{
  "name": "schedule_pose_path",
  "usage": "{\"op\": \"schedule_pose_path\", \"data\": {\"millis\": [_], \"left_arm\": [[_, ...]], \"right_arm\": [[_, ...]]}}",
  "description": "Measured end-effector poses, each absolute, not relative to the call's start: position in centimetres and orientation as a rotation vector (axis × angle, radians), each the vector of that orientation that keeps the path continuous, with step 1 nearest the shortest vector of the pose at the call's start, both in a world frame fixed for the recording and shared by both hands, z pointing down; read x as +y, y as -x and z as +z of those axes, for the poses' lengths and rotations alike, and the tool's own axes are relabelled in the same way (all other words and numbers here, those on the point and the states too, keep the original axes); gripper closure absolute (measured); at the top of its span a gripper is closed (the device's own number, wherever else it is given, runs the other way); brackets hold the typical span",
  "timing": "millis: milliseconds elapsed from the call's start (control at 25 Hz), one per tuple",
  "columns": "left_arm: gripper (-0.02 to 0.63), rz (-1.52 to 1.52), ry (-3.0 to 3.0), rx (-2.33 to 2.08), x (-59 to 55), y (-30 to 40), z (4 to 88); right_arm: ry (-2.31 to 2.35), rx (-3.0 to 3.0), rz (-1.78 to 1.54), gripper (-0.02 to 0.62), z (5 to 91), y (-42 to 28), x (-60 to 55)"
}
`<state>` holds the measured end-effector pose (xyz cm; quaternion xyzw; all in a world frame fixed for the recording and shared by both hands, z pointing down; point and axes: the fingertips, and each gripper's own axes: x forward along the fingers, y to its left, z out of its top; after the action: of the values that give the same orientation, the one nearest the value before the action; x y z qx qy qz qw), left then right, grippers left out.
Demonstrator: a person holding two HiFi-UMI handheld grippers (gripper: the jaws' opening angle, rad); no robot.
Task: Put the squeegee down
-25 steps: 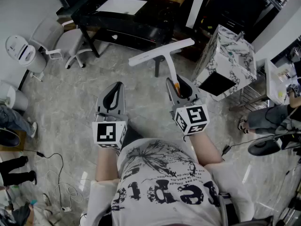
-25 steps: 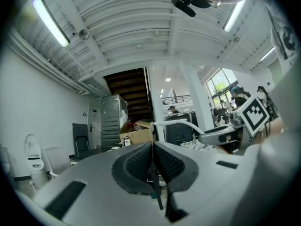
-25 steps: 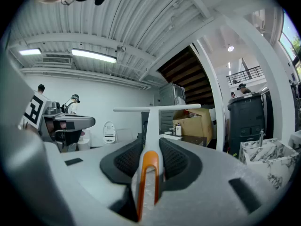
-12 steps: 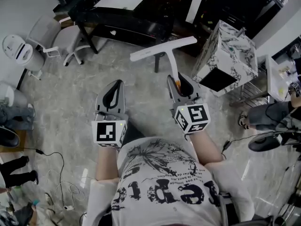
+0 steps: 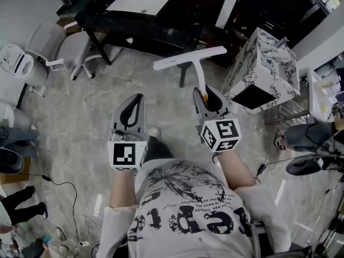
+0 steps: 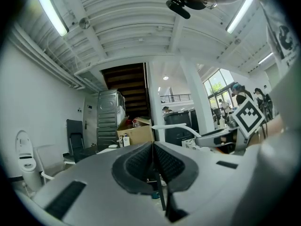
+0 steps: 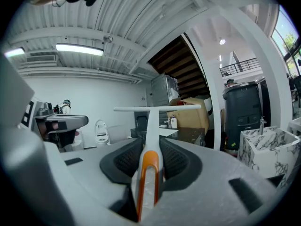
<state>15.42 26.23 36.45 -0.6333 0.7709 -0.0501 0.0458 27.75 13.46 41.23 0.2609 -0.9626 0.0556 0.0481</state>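
A white squeegee (image 5: 189,58) with an orange-trimmed handle (image 7: 149,166) sticks forward from my right gripper (image 5: 207,97), which is shut on the handle. Its T-shaped blade (image 7: 156,108) is held level in the air, toward the black table (image 5: 161,31). In the right gripper view the handle sits pinched between the two dark pads. My left gripper (image 5: 133,107) is held beside it at the same height, jaws shut with nothing between them; the pads meet in the left gripper view (image 6: 153,160).
A black table with a white sheet (image 5: 140,3) stands ahead. A marble-patterned cube sink (image 5: 262,69) is at the right, office chairs (image 5: 48,42) at the left. Cables (image 5: 59,184) lie on the grey floor. People's legs (image 5: 21,200) show at the left edge.
Both grippers and the squeegee have shifted forward together toward the black table; the grip on the handle is unchanged.
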Motion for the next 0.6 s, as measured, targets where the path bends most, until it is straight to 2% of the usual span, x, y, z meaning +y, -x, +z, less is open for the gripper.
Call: {"op": "schedule_pose_path", "data": {"millis": [600], "left_arm": [[0.594, -0.084, 2.085, 2.261, 15.1, 6.7, 33.6]], "right_arm": [[-0.989, -2.859, 0.214, 0.485, 39.4, -7.1, 3.2]]}}
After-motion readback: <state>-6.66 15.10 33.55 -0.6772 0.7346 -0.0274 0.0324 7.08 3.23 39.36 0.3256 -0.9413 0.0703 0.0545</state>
